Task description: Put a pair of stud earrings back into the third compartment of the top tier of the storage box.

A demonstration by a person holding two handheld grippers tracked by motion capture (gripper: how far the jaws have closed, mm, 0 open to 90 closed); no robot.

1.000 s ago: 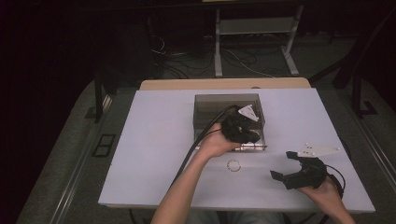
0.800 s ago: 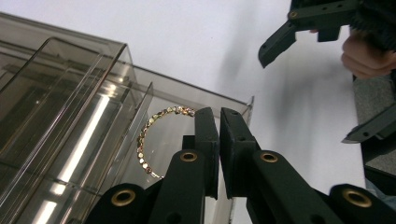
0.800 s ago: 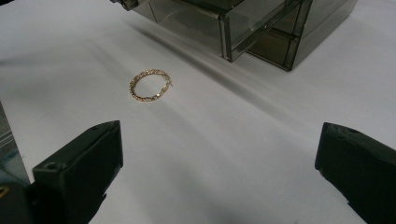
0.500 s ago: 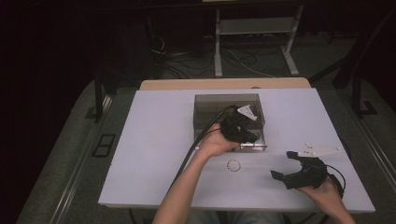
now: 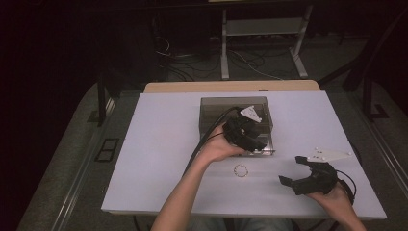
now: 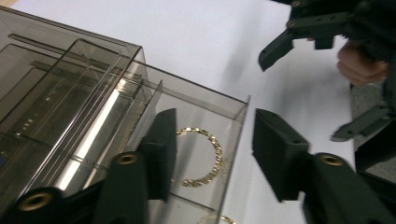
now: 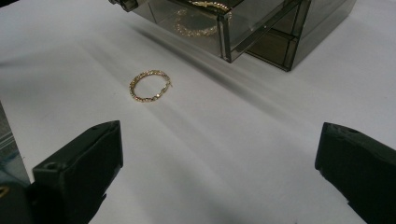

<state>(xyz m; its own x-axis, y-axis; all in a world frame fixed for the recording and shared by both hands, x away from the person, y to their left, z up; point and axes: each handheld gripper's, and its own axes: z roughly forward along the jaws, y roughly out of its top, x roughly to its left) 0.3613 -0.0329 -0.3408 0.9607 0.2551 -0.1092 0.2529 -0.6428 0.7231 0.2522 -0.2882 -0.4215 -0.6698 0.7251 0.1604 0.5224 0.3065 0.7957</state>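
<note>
I read this as putting gold hoop earrings away in the smoked clear drawer box [image 5: 238, 110], and I judge it about half done. One earring [image 6: 201, 156] already lies in the pulled-out drawer [image 6: 236, 121], right under my left hand-held gripper [image 6: 212, 154]. Its jaws have just been opening and now stand roughly half apart, one inside the drawer and one outside its front wall, straddling that wall with nothing pinched between them. So the drop looks finished on that side.

The second earring [image 7: 149, 85] lies flat on the white bench [image 7: 224, 154], ahead of my right hand-held gripper [image 7: 219, 154] and a little toward its left jaw, well short of the box. In the high view it sits between the two grippers, just in front of the drawer. The right hand-held gripper [image 5: 308, 175] is spread wide and holds nothing, resting low near the bench edge.

What remains, as I judge it: pick up that loose earring [image 5: 240, 170], place it in the drawer beside the first, and probably push the drawer shut.
</note>
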